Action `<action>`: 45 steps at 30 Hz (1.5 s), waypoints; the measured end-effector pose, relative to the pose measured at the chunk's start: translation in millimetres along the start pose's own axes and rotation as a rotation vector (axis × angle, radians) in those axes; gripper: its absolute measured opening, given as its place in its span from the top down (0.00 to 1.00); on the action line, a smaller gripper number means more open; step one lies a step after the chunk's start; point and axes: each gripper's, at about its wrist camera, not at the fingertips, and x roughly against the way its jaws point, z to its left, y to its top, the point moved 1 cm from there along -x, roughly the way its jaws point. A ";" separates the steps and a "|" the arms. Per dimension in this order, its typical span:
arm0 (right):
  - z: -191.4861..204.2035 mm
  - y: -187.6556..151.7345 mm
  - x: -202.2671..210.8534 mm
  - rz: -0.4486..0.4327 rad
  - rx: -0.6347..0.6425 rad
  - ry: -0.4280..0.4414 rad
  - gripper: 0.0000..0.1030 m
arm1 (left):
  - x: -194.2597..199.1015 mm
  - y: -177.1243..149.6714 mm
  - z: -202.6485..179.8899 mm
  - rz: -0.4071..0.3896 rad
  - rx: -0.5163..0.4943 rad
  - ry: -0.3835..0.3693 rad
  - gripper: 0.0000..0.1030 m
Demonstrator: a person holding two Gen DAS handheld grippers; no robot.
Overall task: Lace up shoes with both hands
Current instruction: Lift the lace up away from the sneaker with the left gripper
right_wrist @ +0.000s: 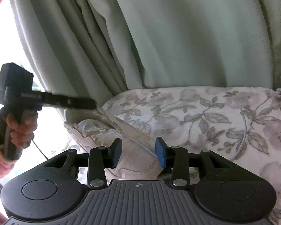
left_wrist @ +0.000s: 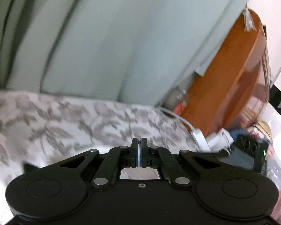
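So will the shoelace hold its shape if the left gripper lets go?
Probably not: the shoelace looks thin and flat, straight only because the left gripper pulls it taut; it'd likely flop. The sneaker seems light on the soft floral bedspread, so hard pulls may drag it.

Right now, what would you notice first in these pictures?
A pale shoe lies on the flowery blanket, sitting between the open blue pads of the right gripper. At the left, a hand holds the left gripper, which pulls a white lace up from the shoe. Green curtains hang behind.
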 end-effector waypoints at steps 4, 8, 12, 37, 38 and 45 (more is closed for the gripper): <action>-0.1 -3.3 10.7 -0.015 -0.018 -0.022 0.64 | 7.9 22.4 5.1 -0.066 -0.025 0.065 1.00; -3.9 -8.5 24.7 -0.031 -0.057 -0.061 0.64 | 12.0 40.0 5.3 -0.133 -0.059 0.130 1.00; -3.0 -16.2 41.0 -0.048 -0.081 -0.095 0.62 | 17.8 53.3 6.3 -0.200 -0.078 0.210 1.00; 8.9 -18.0 18.5 0.132 0.220 -0.554 0.53 | 40.7 39.7 0.1 -0.303 0.073 0.199 1.00; 9.3 -18.6 13.8 0.147 0.242 -0.564 0.53 | 42.5 38.8 -0.7 -0.304 0.073 0.196 1.00; 6.2 -22.0 -13.9 0.203 0.310 -0.600 0.58 | 49.0 38.8 1.3 -0.315 0.100 0.188 1.00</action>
